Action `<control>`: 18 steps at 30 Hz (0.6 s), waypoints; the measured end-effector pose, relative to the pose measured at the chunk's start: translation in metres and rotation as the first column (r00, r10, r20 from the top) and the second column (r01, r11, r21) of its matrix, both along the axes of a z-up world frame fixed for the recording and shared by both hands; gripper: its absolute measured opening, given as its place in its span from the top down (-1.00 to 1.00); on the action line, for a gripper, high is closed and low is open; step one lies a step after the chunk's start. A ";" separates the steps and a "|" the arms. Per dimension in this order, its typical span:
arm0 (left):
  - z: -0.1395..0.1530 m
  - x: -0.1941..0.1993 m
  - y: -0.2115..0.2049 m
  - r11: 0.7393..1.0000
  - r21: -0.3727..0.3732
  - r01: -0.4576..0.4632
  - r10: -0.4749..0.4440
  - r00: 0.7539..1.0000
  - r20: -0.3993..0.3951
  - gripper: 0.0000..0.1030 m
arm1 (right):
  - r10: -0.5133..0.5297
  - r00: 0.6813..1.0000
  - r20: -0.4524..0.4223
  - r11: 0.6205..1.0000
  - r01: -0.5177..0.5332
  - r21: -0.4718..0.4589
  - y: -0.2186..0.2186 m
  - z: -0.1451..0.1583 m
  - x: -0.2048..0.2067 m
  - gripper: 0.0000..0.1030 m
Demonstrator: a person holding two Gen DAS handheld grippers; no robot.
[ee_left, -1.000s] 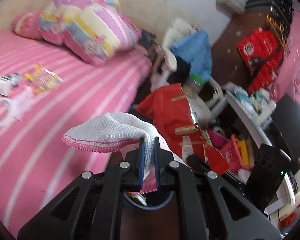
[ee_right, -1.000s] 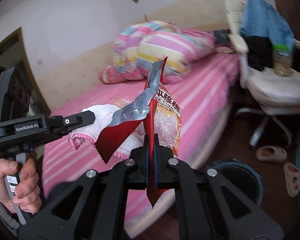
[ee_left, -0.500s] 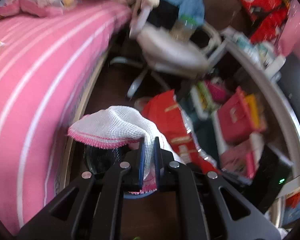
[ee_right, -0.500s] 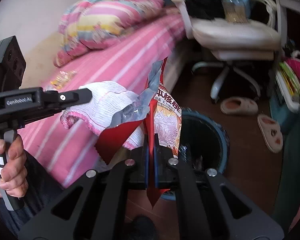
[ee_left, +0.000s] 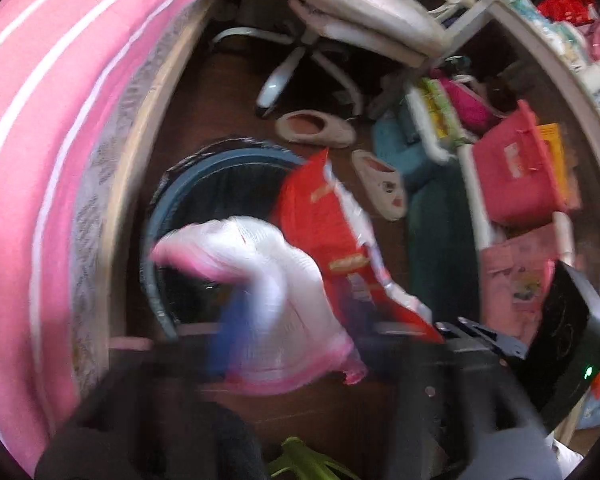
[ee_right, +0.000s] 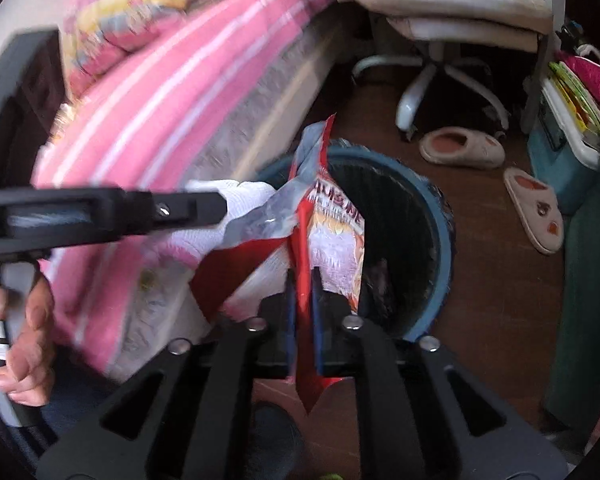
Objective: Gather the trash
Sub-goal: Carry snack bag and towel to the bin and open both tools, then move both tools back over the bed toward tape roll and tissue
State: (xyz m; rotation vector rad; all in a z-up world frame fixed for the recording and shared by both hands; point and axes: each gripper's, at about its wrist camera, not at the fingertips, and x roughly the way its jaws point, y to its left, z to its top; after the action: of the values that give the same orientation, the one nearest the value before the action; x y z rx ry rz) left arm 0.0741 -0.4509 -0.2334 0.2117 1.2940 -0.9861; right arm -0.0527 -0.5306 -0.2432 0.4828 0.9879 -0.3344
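The right gripper (ee_right: 302, 300) is clenched on a torn red snack wrapper (ee_right: 332, 224), its blue-padded fingers (ee_right: 315, 292) pinching the foil near the lower centre of the right wrist view. The wrapper stands up from the gripper, its silver inner side folded out to the left, and it hangs over the near edge of a round trash bin (ee_right: 440, 240) with a blue rim and black liner, which sits on the brown floor (ee_right: 492, 280) in the middle of the frame.

The left gripper (ee_left: 252, 320) is badly smeared by motion blur in its own view. A white cloth (ee_left: 260, 256) with a pink fringe drapes over where its fingers sit, but whether they are pinched on it or let go cannot be told. In the right wrist view the same gripper reaches in from the left edge as a black bar, the cloth bunched at its tip and touching the wrapper's silver flap. A bare hand (ee_right: 24, 352) grips its handle at the lower left.

In the left wrist view the cloth lies over the lower part of the bin opening, with the wrapper just to its right.

A bed (ee_right: 172, 92) with pink, white-striped sheets fills the left of both views. A white office chair (ee_right: 448, 12) stands in the upper part of the frame, and two pale slippers (ee_right: 460, 146) lie on the floor to the right of the bin.
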 end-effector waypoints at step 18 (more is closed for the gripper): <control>0.079 0.010 0.045 0.958 -0.241 -0.156 0.180 0.980 0.082 -0.67 | 0.055 0.995 0.088 0.915 -0.015 -0.404 0.060 0.082 0.006 -0.77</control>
State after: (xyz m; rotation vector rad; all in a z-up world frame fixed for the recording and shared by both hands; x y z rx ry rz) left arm 0.0843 -0.4059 -0.1542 -0.0289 1.0728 -0.9594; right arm -0.0462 -0.4704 -0.1613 0.1035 0.8033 -0.4657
